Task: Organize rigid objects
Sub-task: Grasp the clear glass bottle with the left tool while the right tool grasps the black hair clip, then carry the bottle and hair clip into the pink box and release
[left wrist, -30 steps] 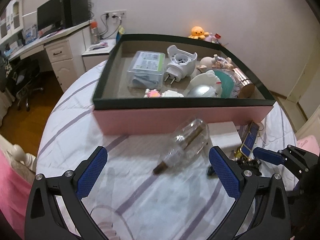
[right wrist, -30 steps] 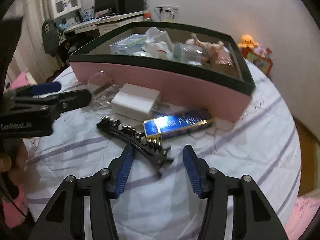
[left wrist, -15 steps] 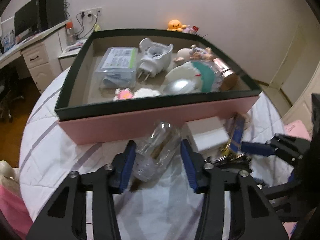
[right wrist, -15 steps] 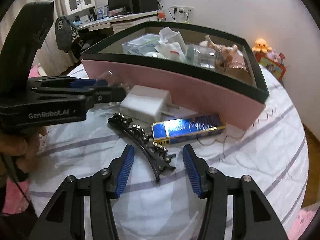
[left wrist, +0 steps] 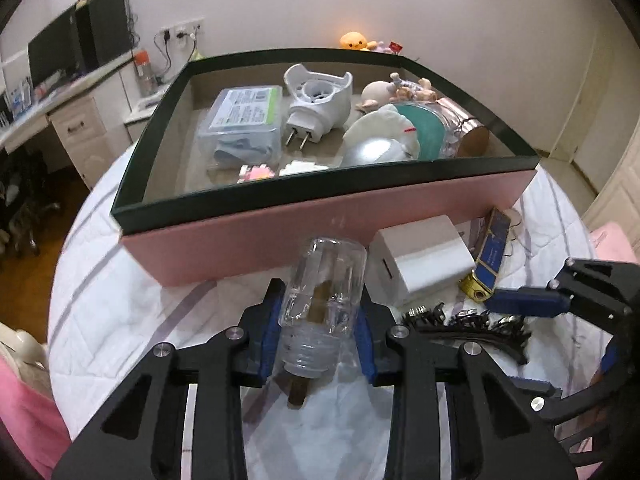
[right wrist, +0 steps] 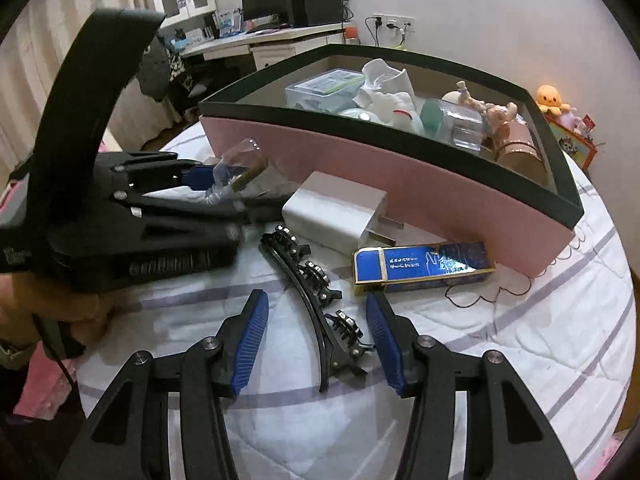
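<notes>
Between left tongs [left wrist: 319, 330] — clear bottle [left wrist: 325, 291], base toward pink box [left wrist: 328, 224].

hair clip [left wrist: 468, 322] partly hidden by tool, tool lettering [right wrist: 170, 267] blurred

Left tongs [left wrist: 320, 320] are clamped tight, both blue pads pressed in on either flank of the clear bottle [left wrist: 325, 292] and carrying it level, nose pointing away. Right tongs [right wrist: 316, 336] hang wide apart, low and near, blue pads angled inward with nothing gripped. Over on the left, the person's left hand [right wrist: 44, 312] is wrapped round the black handle.
</notes>
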